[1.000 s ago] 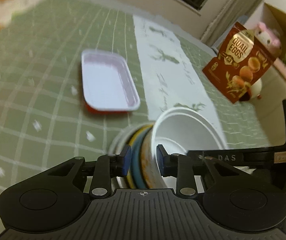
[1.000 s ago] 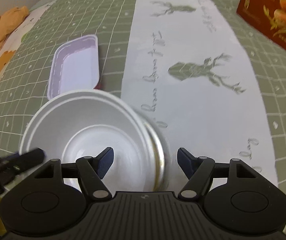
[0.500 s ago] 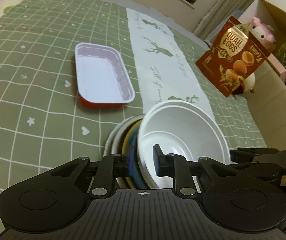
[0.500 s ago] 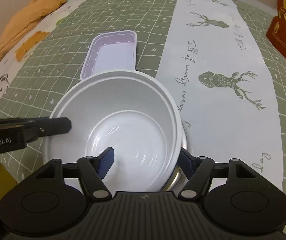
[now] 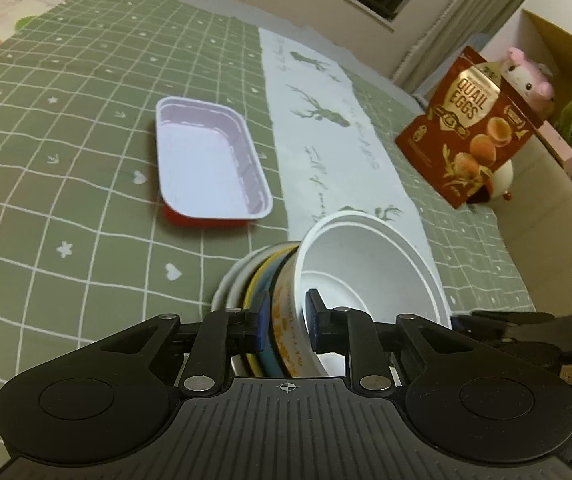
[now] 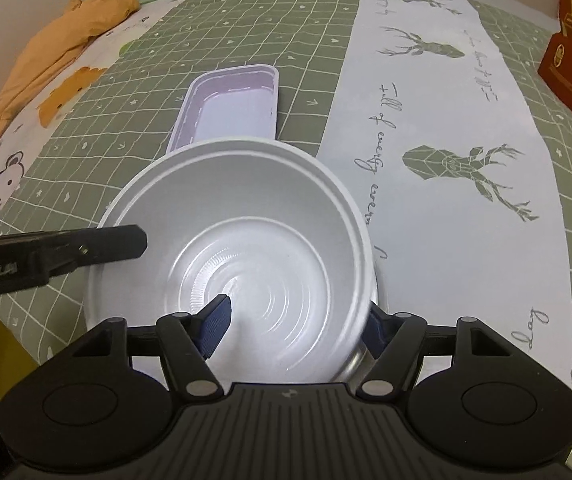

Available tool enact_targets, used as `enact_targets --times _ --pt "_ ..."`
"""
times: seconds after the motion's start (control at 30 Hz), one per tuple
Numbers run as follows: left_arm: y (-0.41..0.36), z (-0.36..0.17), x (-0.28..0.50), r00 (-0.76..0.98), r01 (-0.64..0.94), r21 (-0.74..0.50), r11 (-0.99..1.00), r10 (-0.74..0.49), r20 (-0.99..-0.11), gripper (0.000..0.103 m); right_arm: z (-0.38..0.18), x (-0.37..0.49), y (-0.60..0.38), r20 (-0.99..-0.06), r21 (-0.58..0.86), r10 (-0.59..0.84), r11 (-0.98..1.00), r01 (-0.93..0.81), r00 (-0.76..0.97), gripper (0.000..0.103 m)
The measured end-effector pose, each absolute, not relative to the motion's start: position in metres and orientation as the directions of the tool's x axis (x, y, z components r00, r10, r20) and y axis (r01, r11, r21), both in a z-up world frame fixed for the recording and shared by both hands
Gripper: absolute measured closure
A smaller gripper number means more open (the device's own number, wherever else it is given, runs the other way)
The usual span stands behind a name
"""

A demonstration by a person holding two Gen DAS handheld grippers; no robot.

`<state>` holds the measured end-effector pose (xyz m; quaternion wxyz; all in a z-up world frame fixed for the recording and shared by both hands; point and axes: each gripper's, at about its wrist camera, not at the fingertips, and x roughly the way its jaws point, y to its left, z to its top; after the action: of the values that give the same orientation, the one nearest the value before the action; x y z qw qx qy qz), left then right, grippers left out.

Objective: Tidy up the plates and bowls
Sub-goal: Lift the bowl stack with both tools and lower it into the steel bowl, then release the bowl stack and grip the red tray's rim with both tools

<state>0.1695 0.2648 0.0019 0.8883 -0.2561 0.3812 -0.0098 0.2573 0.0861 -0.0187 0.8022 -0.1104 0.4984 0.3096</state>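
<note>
green checked cloth (image 5: 65,184) | deer runner (image 6: 438,128) | quail-egg bag (image 5: 470,140) | plush toy (image 5: 526,76)

Green checked cloth (image 5: 85,160) bears tray (image 5: 209,168) (deer runner (image 6: 446,120) alongside).

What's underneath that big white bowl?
The white bowl sits on a stack of dishes: rims in white, yellow and blue-grey show beside it, and a metal edge peeks out in the right view. Their number and insides are hidden by the bowl.

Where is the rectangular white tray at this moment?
In both wrist views the rectangular white tray lies on the green checked cloth, beyond the white bowl and just left of the deer-print runner.
</note>
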Motion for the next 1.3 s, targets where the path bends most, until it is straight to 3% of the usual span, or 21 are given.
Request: enact_targets --times 0.23,0.33,0.43,0.5,0.57,0.63,0.83,1.03,1.13,1.3 --pt "0.279 0.020 0.155 0.746 -0.148 -0.542 0.827 -0.266 -0.610 0.082 -0.002 0.252 0.069 -0.831 0.083 0.397 0.781 -0.619 0.389 0.034" --pt "0.291 0.045 0.156 0.757 -0.188 -0.521 0.832 -0.215 -0.616 0.082 0.020 0.249 0.062 -0.806 0.069 0.409 0.784 -0.617 0.429 0.034" --pt "0.310 0.077 0.162 0.818 -0.209 -0.528 0.823 -0.149 -0.556 0.082 0.051 0.249 0.063 -0.768 0.020 0.405 0.789 -0.614 0.496 0.031" --pt "0.320 0.094 0.170 0.859 -0.218 -0.493 0.842 -0.074 -0.507 0.081 0.073 0.253 0.069 -0.748 -0.020 0.388 0.798 -0.603 0.539 0.023" --pt "0.327 0.095 0.176 0.872 -0.272 -0.425 0.863 0.034 -0.489 0.081 0.089 0.261 0.077 -0.738 -0.044 0.370 0.808 -0.587 0.565 0.022" --pt "0.337 0.081 0.186 0.845 -0.341 -0.405 0.848 0.087 -0.528 0.081 0.096 0.274 0.086 -0.735 -0.065 0.348 0.818 -0.572 0.581 0.021" --pt "0.370 0.023 0.229 0.747 -0.400 -0.440 0.804 0.007 -0.665 0.081 0.080 0.322 0.135 -0.795 -0.117 0.265 0.815 -0.567 0.546 0.019" --pt "0.373 -0.004 0.260 0.706 -0.436 -0.395 0.809 0.035 -0.708 0.081 0.036 0.370 0.192 -0.897 0.026 0.273 0.818 -0.575 0.348 0.019" --pt "0.372 -0.015 0.274 0.676 -0.462 -0.354 0.813 0.065 -0.734 0.081 0.008 0.386 0.221 -0.923 -0.050 0.181 0.819 -0.572 0.339 0.019" --pt "0.373 -0.036 0.291 0.651 -0.440 -0.375 0.816 0.003 -0.759 0.081 -0.020 0.413 0.245 -0.942 -0.110 0.110 0.789 -0.604 0.316 0.019"
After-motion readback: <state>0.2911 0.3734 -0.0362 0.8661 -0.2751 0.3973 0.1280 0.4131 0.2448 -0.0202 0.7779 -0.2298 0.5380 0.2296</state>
